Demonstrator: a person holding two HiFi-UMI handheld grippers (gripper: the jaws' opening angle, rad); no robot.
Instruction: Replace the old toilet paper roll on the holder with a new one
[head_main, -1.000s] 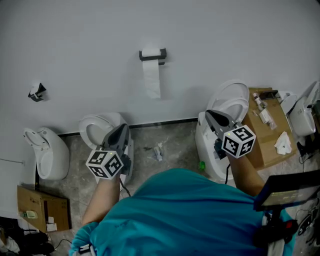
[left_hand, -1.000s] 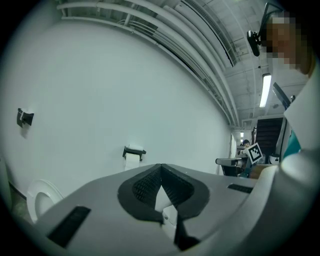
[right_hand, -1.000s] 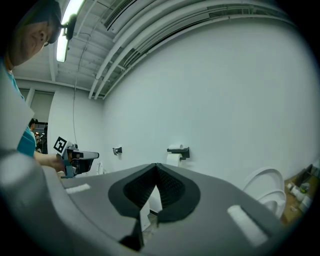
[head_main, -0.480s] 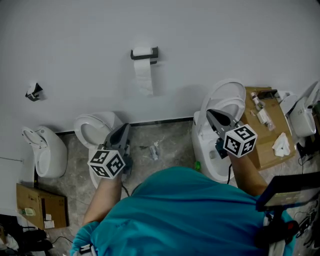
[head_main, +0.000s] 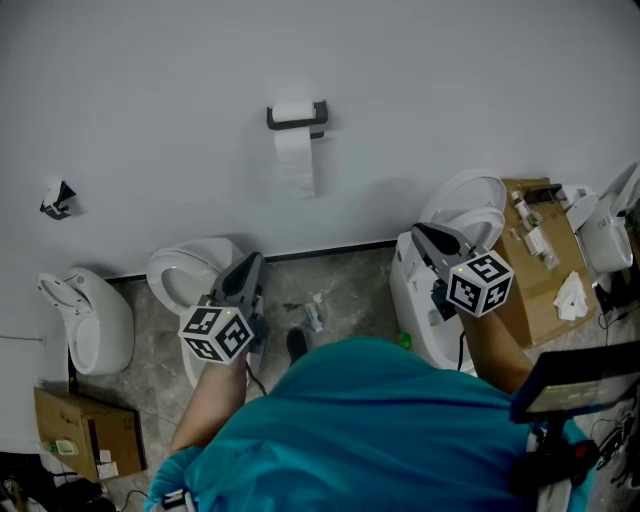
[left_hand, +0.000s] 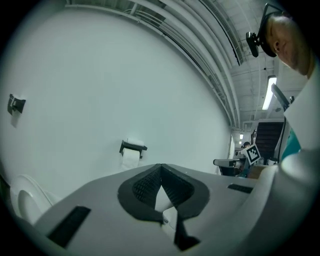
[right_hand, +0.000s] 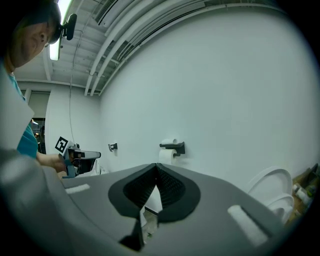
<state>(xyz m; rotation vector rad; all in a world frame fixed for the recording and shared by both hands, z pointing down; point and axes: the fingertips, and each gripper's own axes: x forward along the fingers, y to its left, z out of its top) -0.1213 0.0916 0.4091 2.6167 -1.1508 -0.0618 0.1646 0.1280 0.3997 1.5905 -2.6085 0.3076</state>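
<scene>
White wall fills the background. High on it the dark holder (head_main: 320, 113) carries the toilet paper roll (head_main: 293, 111), a strip hanging down. Left tool (head_main: 248, 266) and right tool (head_main: 422, 231) — both clamped together, gripping nothing — are well below the roll.

Holder (head_main: 297, 114) sits on the wall (head_main: 450, 80), high and central, with the roll (head_main: 293, 109) on it and a sheet hanging below. A small bracket (head_main: 55, 198) is on the same wall, well to the left. On the floor (head_main: 350, 290) against the wall, the left toilet (head_main: 185, 272) is left of the holder and the right toilet (head_main: 462, 212) right of it. A cardboard box (head_main: 535, 285) stands just beside the right toilet, on its far side. A second box (head_main: 85, 428) lies at the near left.
</scene>
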